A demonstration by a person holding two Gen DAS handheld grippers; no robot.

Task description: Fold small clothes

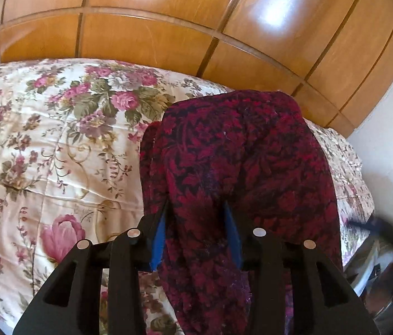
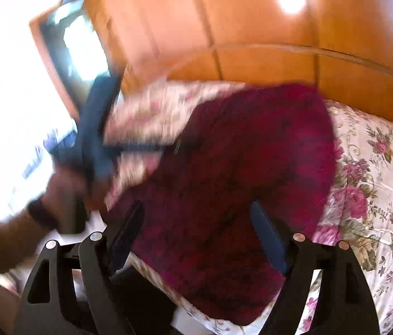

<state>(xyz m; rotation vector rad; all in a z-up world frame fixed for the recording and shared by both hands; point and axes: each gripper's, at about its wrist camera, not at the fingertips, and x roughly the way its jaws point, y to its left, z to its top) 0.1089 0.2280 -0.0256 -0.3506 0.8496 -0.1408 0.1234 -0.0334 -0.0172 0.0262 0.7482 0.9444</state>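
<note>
A dark red and black patterned garment [image 1: 241,167] is bunched up over the floral bedspread [image 1: 57,145]. My left gripper [image 1: 196,209] is shut on the garment; cloth fills the space between its blue pads [image 1: 160,234] and hangs below them. In the right wrist view, which is blurred, the same garment [image 2: 238,181] lies in front of my right gripper [image 2: 196,209]. Its jaws stand wide apart with cloth between them, not pinched. The left gripper [image 2: 96,128] and the hand holding it show at the left of that view.
A wooden headboard [image 1: 151,39] rises behind the bed. The bed's edge and a white wall [image 1: 391,128] lie to the right in the left wrist view. A bright window and a mirror frame [image 2: 65,36] are at the left in the right wrist view.
</note>
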